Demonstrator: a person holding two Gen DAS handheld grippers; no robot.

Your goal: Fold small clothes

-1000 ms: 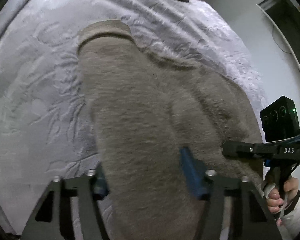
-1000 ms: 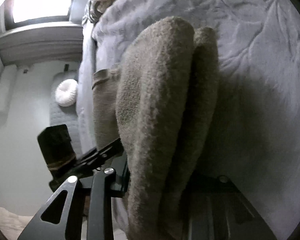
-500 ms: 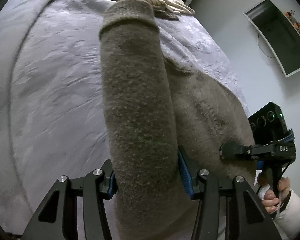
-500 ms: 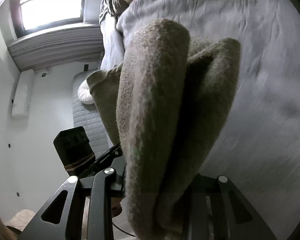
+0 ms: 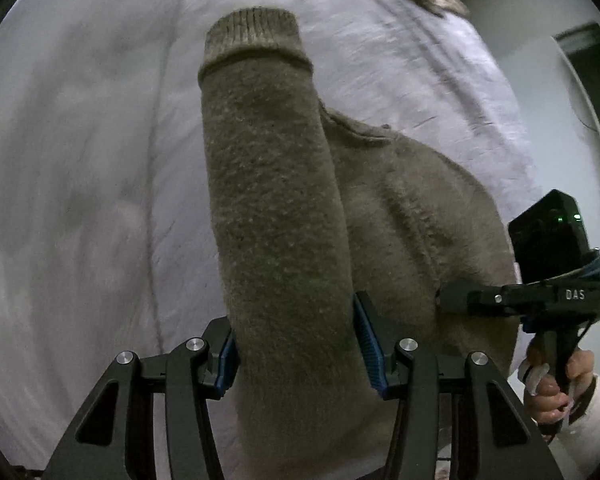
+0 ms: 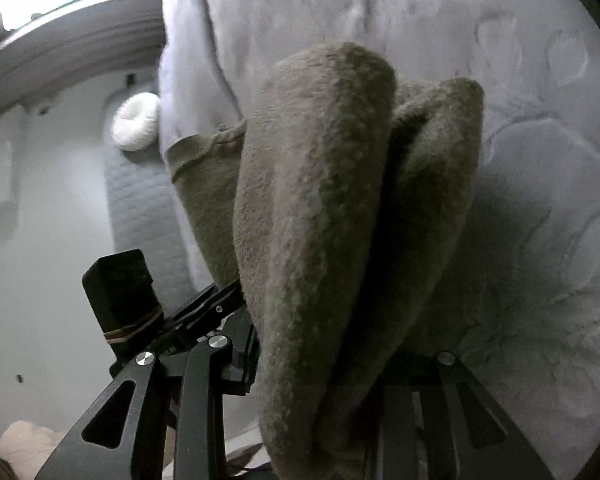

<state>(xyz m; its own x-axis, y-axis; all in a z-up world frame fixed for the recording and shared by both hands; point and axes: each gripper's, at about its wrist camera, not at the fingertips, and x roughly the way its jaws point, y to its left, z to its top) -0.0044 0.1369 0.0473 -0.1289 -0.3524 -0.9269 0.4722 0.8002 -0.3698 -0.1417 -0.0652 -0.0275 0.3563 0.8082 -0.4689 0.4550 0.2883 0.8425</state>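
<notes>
— Sweater (image 5: pixel 276 208): where is it, and how far along?

— Held above the bed (image 5: pixel 80 160), a fuzzy taupe knit. The left tongs (image 5: pixel 296 344) are closed on a sleeve, its ribbed cuff (image 5: pixel 256 36) pointing away; the right tongs (image 6: pixel 332 364) are closed on a thick bunch of the body.

— So folded?

— Not yet, I'd judge. One sleeve lies doubled along the body, yet the cloth hangs in rounded rolls, nothing laid flat. Laying it down and the final folds remain.

— Surfaces?

— Soft, nubby pile on the knit; the bed cover is pale lilac, quilted with embossed leaf shapes.
</notes>
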